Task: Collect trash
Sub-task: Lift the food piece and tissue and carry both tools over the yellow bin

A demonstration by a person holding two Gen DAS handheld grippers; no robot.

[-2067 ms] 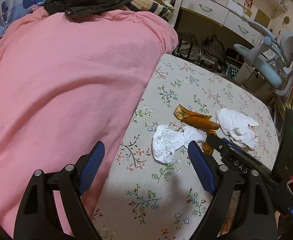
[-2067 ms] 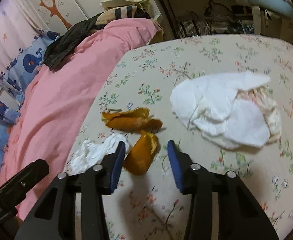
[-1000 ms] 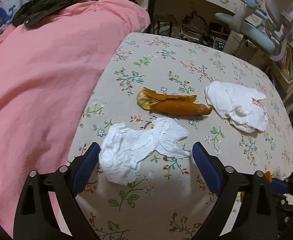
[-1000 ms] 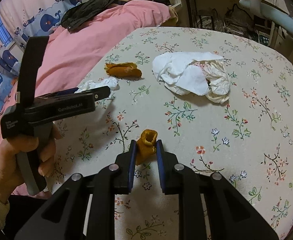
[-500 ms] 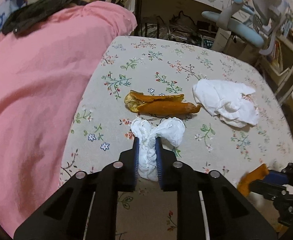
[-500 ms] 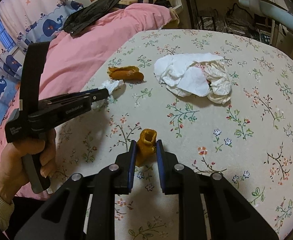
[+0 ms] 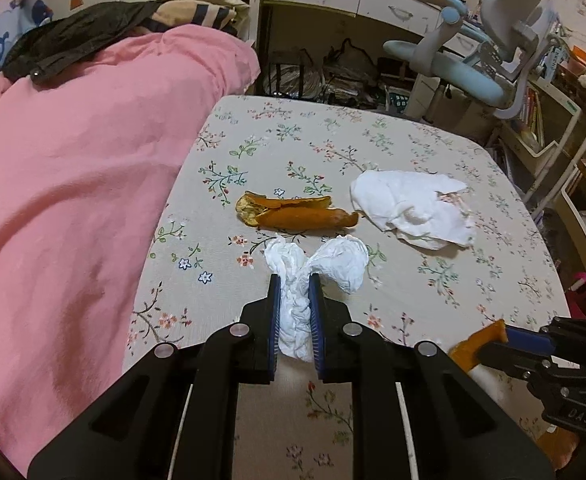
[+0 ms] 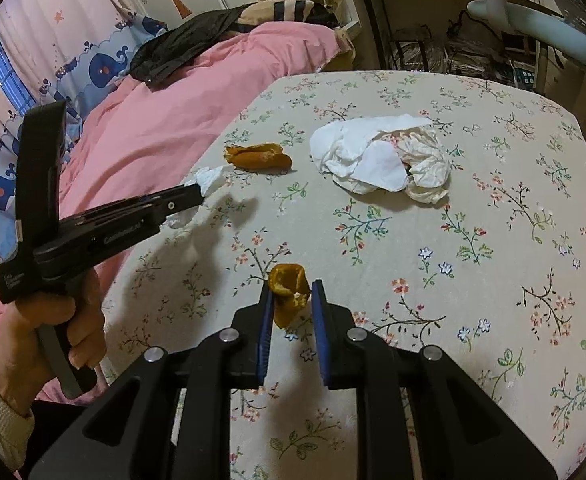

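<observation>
Left gripper clamped on crumpled tissue, just above floral table. Right gripper pinches peel scrap.

Risks: loose tissue tail snags larger peel; small scrap slips. Big tissue wad uncollected.

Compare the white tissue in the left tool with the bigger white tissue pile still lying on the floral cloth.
The held tissue is smaller, squeezed into a narrow twist between the left tool pads; the tissue pile is larger and lies loosely spread, untouched. The held tissue looks plain white; the tissue pile shows pinkish marks inside its folds. Both are crumpled white paper over the floral cloth.
</observation>
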